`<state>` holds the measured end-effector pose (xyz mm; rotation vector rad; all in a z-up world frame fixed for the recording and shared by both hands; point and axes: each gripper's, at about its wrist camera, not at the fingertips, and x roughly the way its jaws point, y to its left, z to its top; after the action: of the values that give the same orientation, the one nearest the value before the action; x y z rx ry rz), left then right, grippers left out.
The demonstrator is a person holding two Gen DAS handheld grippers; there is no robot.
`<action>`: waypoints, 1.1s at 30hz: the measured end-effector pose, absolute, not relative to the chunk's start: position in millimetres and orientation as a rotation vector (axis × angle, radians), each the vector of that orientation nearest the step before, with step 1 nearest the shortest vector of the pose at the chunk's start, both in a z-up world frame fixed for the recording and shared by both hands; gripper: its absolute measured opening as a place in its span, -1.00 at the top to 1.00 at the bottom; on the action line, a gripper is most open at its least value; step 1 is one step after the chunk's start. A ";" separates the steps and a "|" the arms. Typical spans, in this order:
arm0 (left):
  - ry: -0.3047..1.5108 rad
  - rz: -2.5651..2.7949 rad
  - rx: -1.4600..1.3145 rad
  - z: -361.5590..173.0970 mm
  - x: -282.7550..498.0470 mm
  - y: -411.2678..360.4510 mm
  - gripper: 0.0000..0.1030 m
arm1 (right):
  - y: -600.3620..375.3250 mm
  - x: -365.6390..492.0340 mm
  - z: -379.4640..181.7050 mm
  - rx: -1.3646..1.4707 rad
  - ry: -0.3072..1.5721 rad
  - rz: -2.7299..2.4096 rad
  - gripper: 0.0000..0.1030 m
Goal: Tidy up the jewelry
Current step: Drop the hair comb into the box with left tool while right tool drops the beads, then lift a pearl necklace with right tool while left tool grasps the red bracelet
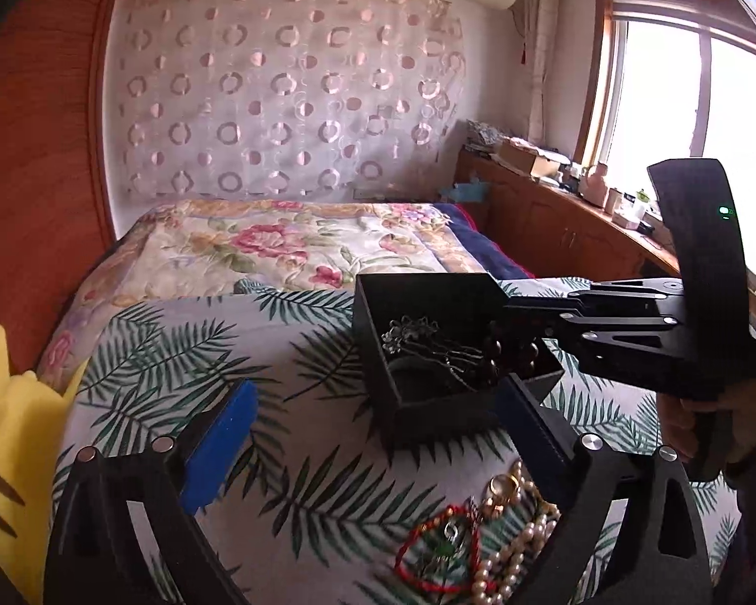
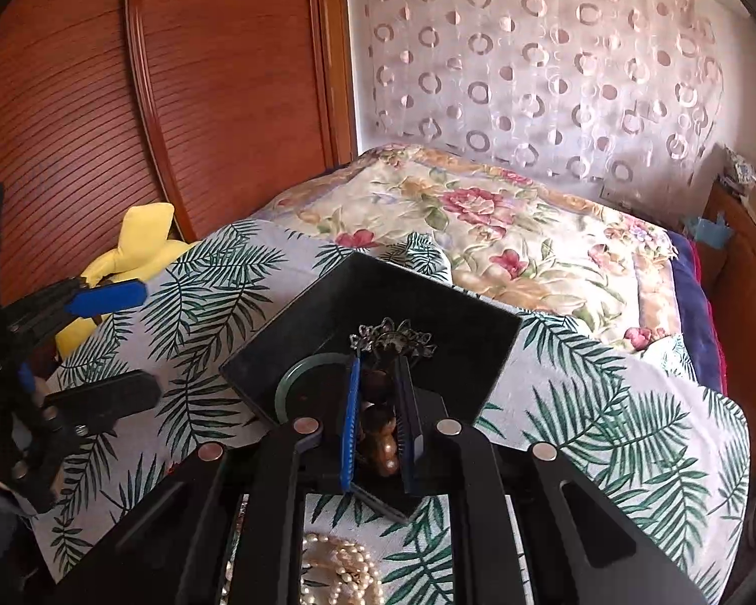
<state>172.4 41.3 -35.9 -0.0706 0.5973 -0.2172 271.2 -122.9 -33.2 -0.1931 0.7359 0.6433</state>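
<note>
- Nearest to us, on the near side of the black box (image 1: 428,353), we see loose jewelry lying on the palm-leaf cloth (image 1: 287,443): a pearl necklace (image 1: 514,554), a red cord bracelet (image 1: 438,549) and a gold-coloured piece (image 1: 504,489).
- The left gripper (image 1: 373,433) hangs over that pile, just short of the box; its jaws stand wide apart and hold nothing, and its right finger partly hides the pearls.
- The box sits on the cloth, lid off, its walls plain black. Inside we make out a silver ornamental hairpin (image 1: 423,343), a pale green bangle (image 2: 302,378) and a dark filigree ornament (image 2: 393,338).
- The right gripper (image 2: 380,433) reaches into the box from its right side in the left wrist view, the person's hand (image 1: 715,418) on the handle. Its blue-padded jaws are drawn close on a brown bead bracelet (image 2: 378,423), glossy round beads pinched between the pads, over the box's near corner.
- To the left of the box, off the cloth, sits a yellow plush toy (image 2: 136,247).
- Beyond the box we see a floral quilt (image 1: 277,247), then a sheer curtain (image 1: 287,91) with ring patterns; a wooden wardrobe (image 2: 126,101) stands far left and a window (image 1: 705,116) far right.
</note>
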 end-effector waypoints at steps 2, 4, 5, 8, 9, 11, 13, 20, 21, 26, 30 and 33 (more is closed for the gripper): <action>0.590 -0.209 -0.067 -37.0 167.1 43.5 -0.85 | -121.9 268.4 -34.2 -0.182 0.734 0.648 0.70; 0.592 -0.205 -0.063 -38.7 163.7 44.8 -0.85 | -122.7 266.9 -34.7 -0.174 0.734 0.648 0.58; 0.596 -0.203 -0.062 -39.9 161.9 45.2 -0.85 | -123.6 264.9 -34.8 -0.170 0.731 0.645 0.46; 0.606 -0.195 -0.049 -44.0 156.8 44.3 -0.85 | -129.1 258.8 -32.7 -0.156 0.723 0.652 0.43; 0.607 -0.196 -0.047 -45.2 155.0 45.3 -0.85 | -131.4 256.5 -31.4 -0.153 0.718 0.650 0.43; 0.615 -0.199 -0.046 -47.6 150.8 45.8 -0.85 | -136.2 249.3 -28.4 -0.145 0.709 0.652 0.43; 0.621 -0.200 -0.041 -49.2 146.2 45.8 -0.85 | -141.4 240.8 -26.4 -0.141 0.699 0.652 0.42; 0.634 -0.208 -0.017 -55.7 128.0 42.9 -0.85 | -157.4 218.0 -23.3 -0.120 0.683 0.657 0.27; 0.636 -0.209 -0.022 -56.5 126.0 42.9 -0.85 | -158.9 215.5 -22.5 -0.122 0.679 0.654 0.27; 0.645 -0.230 -0.036 -59.4 114.0 43.0 -0.85 | -169.6 201.4 -23.9 -0.104 0.681 0.661 0.27; 0.661 -0.257 -0.018 -61.8 109.0 38.7 -0.85 | -173.4 193.3 -31.5 -0.136 0.696 0.660 0.27; 0.678 -0.274 -0.009 -64.2 107.5 34.8 -0.85 | -170.3 191.8 -36.9 -0.176 0.709 0.651 0.28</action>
<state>107.5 34.8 -64.2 -0.0094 0.6784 -0.2738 191.8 -170.3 -36.9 -0.1757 0.7089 0.6514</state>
